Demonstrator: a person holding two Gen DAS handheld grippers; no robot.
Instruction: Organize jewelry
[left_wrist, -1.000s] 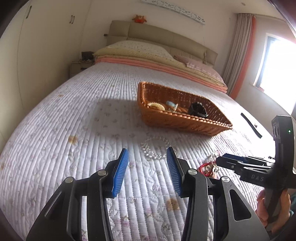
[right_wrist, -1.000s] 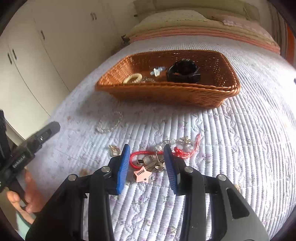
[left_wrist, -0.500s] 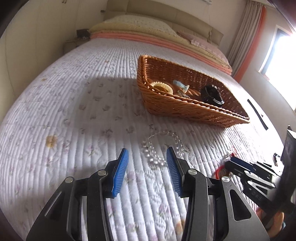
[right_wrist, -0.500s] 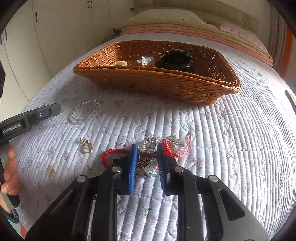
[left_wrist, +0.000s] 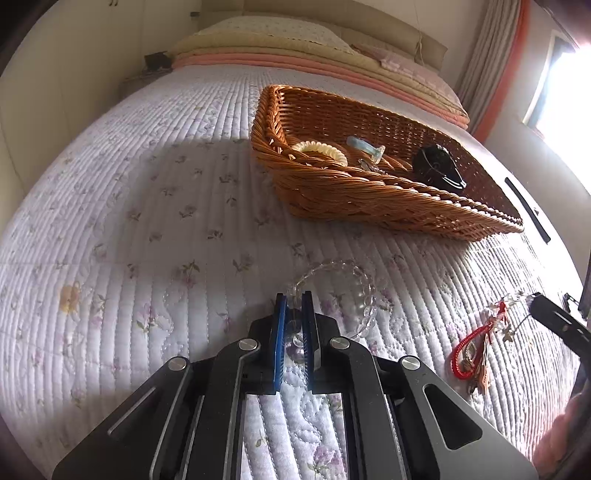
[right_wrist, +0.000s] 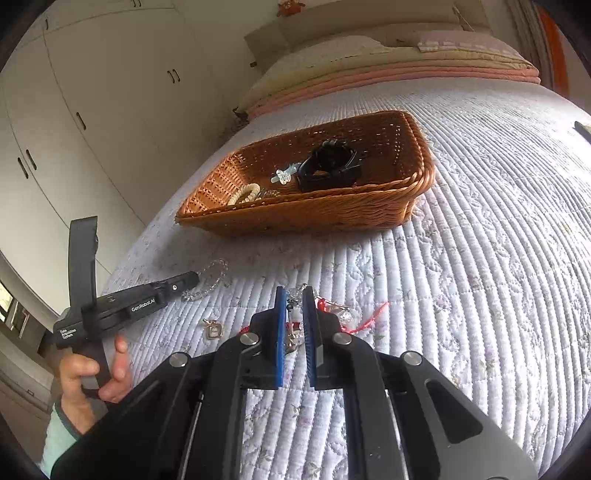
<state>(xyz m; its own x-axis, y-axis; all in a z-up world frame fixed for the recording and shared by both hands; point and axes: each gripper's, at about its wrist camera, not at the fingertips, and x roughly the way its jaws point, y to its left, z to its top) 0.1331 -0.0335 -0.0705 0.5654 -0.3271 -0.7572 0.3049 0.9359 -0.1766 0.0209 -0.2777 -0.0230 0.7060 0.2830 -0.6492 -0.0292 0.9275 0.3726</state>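
Left wrist: fingers (left_wrist: 293, 321) pinch clear round-bead bracelet (left_wrist: 354, 291) | right fingers (right_wrist: 295, 317) clamp red-cord charms (right_wrist: 334, 314) | woven wicker basket (left_wrist: 369, 199)

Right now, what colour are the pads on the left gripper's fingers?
Blue, on black fingers, closed on the clear bead bracelet. Best seen in the left wrist view.

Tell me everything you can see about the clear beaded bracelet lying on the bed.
The clear beaded bracelet is a loop of round, glassy, see-through beads. It lies flat on the white quilted bedspread, in front of the brown wicker basket and apart from it. The left tongs have just closed on its near side, blue pads pinching the beads. The rest of the loop rests on the quilt.
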